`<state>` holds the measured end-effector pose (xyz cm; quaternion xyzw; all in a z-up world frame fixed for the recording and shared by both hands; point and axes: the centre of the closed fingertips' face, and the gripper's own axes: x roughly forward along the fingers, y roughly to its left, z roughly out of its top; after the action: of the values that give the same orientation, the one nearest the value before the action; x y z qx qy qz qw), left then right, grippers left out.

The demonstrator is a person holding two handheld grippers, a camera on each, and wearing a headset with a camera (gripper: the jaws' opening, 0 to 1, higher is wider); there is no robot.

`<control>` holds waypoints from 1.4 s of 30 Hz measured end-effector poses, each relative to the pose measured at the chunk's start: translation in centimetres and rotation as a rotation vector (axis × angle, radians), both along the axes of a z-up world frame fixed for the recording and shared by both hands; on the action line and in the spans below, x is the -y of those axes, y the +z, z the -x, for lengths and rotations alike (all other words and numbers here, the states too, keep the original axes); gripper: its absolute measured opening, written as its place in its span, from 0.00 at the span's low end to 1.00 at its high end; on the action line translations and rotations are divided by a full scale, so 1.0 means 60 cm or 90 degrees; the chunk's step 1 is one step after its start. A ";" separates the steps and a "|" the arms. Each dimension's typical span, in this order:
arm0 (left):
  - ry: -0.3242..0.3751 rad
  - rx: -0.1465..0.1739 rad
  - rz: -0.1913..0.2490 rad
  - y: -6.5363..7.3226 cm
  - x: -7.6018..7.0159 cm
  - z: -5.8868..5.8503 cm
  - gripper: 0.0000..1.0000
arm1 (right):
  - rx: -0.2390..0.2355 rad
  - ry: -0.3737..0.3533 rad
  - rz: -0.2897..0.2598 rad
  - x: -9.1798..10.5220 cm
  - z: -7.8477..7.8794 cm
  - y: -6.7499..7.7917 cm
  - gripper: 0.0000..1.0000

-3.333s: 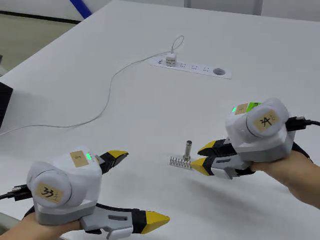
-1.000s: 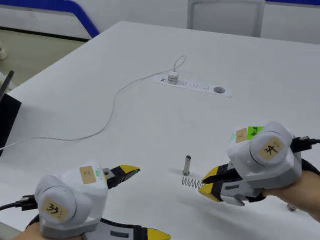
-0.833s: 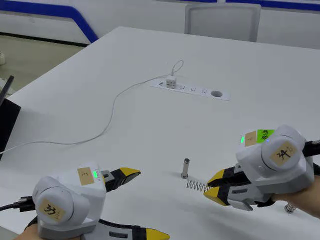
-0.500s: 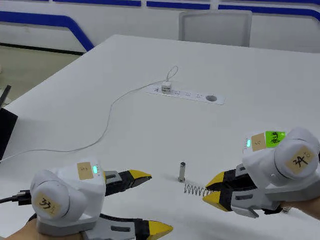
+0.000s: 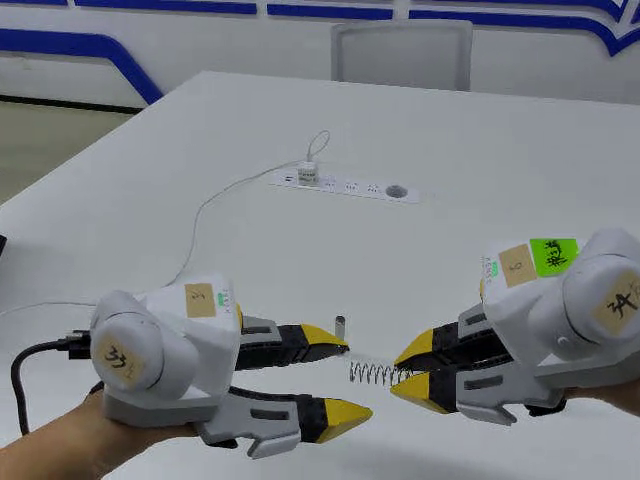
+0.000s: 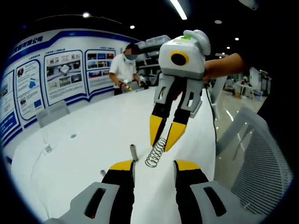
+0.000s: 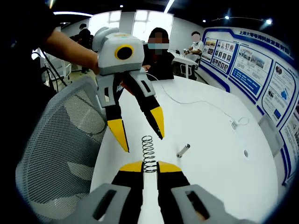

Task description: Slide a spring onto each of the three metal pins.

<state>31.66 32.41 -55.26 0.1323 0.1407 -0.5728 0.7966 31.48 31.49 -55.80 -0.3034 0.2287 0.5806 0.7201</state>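
Observation:
A small steel spring [image 5: 372,373] sticks out level from my right gripper [image 5: 405,370], which is shut on one end of it above the white table [image 5: 250,240]. My left gripper [image 5: 345,380] is open, its yellow fingertips either side of the spring's free end without touching it. One short metal pin [image 5: 340,325] stands upright on the table just behind the left gripper's upper finger. In the left gripper view the spring [image 6: 155,151] hangs from the right gripper [image 6: 164,139] just above my open left gripper [image 6: 154,165], the pin [image 6: 133,151] to its left. In the right gripper view my right gripper [image 7: 149,167] pinches the spring [image 7: 148,151]; the pin [image 7: 183,150] lies right.
A white power strip [image 5: 345,186] with a plugged charger and a trailing cable [image 5: 200,225] lies further back on the table. A grey chair [image 5: 400,55] stands at the far end. A mesh chair [image 7: 60,140] and several people are nearby.
The right gripper has lifted the spring from beside the pin. The left gripper has come up and right until its open fingers flank the spring's free end. The head camera has tilted up.

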 end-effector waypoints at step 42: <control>-0.112 0.080 -0.100 -0.015 0.026 0.026 0.10 | -0.005 0.055 0.027 0.010 0.026 -0.013 0.15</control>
<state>30.08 30.86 -56.13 0.2419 0.1231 -0.6180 0.7379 29.94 30.88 -56.57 -0.3261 0.2301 0.6075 0.6868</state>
